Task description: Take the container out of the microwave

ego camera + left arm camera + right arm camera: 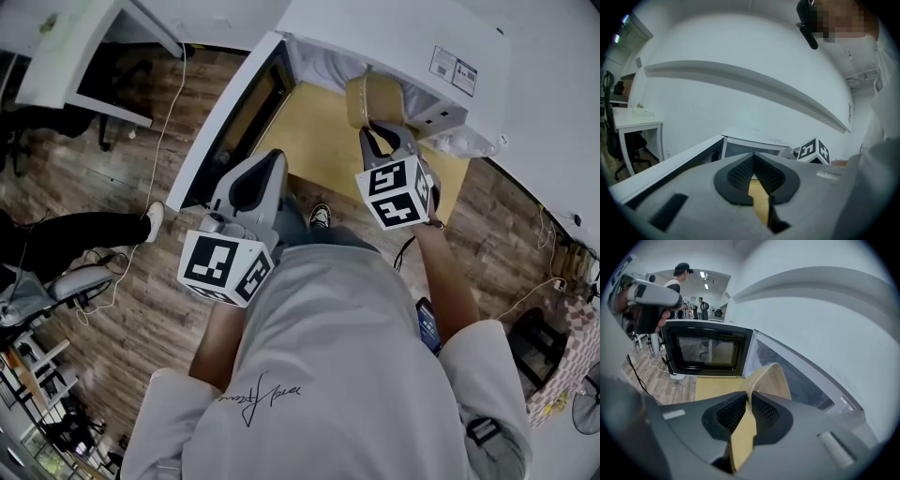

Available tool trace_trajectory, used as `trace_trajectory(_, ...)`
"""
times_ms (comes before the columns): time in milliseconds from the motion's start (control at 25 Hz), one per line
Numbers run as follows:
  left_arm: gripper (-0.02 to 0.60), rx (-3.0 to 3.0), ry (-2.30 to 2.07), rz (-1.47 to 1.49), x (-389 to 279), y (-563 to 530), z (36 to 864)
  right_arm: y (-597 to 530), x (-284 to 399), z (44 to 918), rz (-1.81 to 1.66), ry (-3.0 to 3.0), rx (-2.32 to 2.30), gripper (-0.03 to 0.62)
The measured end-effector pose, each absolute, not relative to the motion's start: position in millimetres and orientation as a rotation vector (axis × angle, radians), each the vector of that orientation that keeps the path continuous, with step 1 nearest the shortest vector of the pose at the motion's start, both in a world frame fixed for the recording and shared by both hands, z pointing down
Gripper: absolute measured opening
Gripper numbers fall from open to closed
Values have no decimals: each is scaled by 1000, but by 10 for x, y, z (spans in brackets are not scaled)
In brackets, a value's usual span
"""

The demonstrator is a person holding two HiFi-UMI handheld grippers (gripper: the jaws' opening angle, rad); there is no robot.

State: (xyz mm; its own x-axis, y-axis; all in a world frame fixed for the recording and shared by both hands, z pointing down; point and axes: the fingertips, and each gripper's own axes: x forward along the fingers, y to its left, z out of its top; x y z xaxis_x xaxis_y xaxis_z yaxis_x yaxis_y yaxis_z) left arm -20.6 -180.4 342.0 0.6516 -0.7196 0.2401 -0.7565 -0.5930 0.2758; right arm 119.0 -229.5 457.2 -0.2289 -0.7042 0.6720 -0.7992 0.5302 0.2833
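Note:
The white microwave [403, 47] stands on a light wooden table [319, 141] with its door [234, 112] swung open to the left. A tan, thin-walled container [373, 98] hangs at the mouth of the oven. My right gripper [380, 131] is shut on its near rim. In the right gripper view the container [771, 380] curves up from between the pads, and the right gripper [749, 401] pinches its wall, with the dark-glass door [705, 350] behind. My left gripper [267, 164] hovers by the open door, and in its own view the left gripper [753, 161] is shut and holds nothing.
A white desk [66, 47] stands on the wood floor at the upper left, with a white cable [155, 159] trailing past it. A person's dark-trousered leg [75, 234] reaches in from the left. Several people stand far off in the right gripper view.

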Motion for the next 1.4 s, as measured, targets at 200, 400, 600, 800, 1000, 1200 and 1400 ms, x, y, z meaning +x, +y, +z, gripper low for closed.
trace_trajectory(200,-5,2514,-1173,155,-220,-1800,3444,-2198,1119,4432,195,-2066,1222,52)
trace_trajectory(400,-5,2504,-1173,152,-225,-1797,3471,-2088,1070,4277,219,-2137,1241,52)
trace_trajectory(600,-5,2500,-1169,147,-224,-1800,3473,-2003,1083,4091,218,-2192,1290,52)
trace_trajectory(800,-5,2496,-1164,137,-234,-1777,3477,-1909,1132,3941,235,-2259,1344,52)
trace_trajectory(1000,-5,2494,-1168,138,-269,-1742,3481,-1807,1223,3816,256,-2304,1408,52)
trace_trajectory(1200,-5,2488,-1165,146,-284,-1685,3508,-1706,1288,3702,274,-2355,1461,51)
trace_trajectory(1400,-5,2504,-1146,158,-276,-1653,3484,-1670,1327,3586,267,-2396,1490,51)
